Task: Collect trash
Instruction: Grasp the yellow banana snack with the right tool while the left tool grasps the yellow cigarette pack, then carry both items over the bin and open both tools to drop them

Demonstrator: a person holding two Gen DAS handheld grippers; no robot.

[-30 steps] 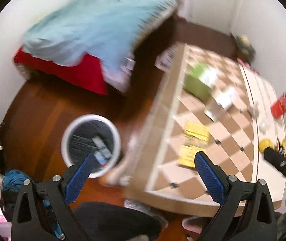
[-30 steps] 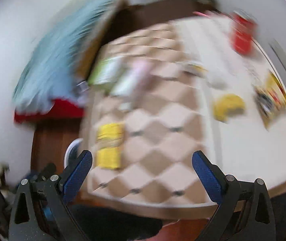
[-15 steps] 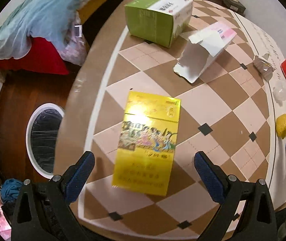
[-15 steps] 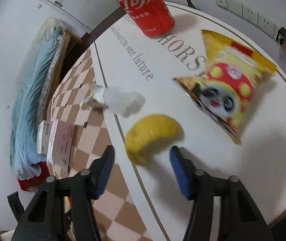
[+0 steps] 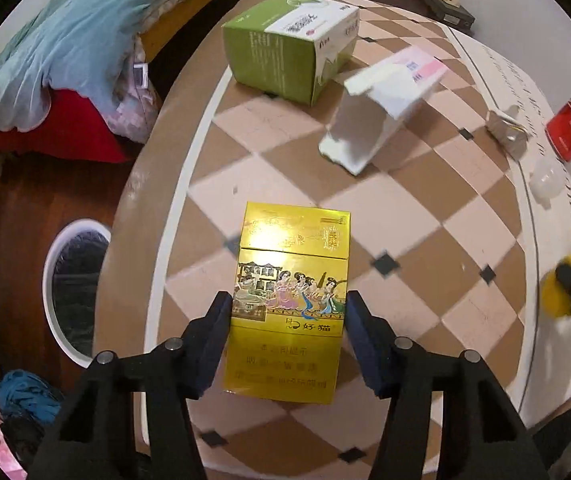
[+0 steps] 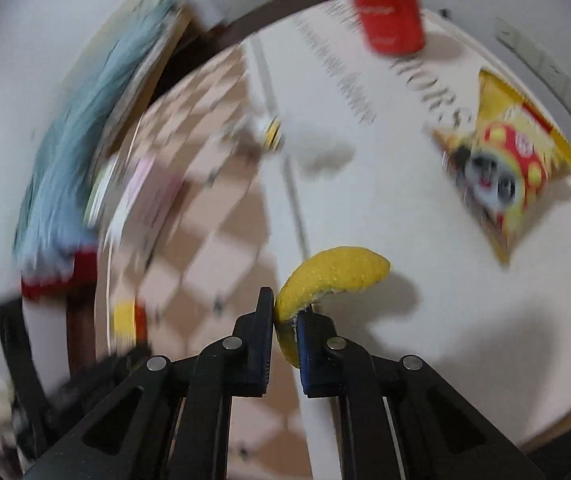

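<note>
Surface (image 5: pixel 269 168) with checkered top, littered with trash; both grippers closed on items.
Largest to smallest: white bin (image 5: pixel 75 292) on floor left of surface; green box (image 5: pixel 285 48) at far edge; torn white carton (image 5: pixel 377 116) beside it; snack bag (image 6: pixel 505 172) and red can (image 6: pixel 389 4) on the white part. Left gripper (image 5: pixel 287 312) clamps yellow cigarette pack (image 5: pixel 289 300) by its long sides, pack flat against surface. Right gripper (image 6: pixel 285 312) pinches one end of yellow peel (image 6: pixel 333 276), raised off the surface with its shadow apart from it; view blurred.
</note>
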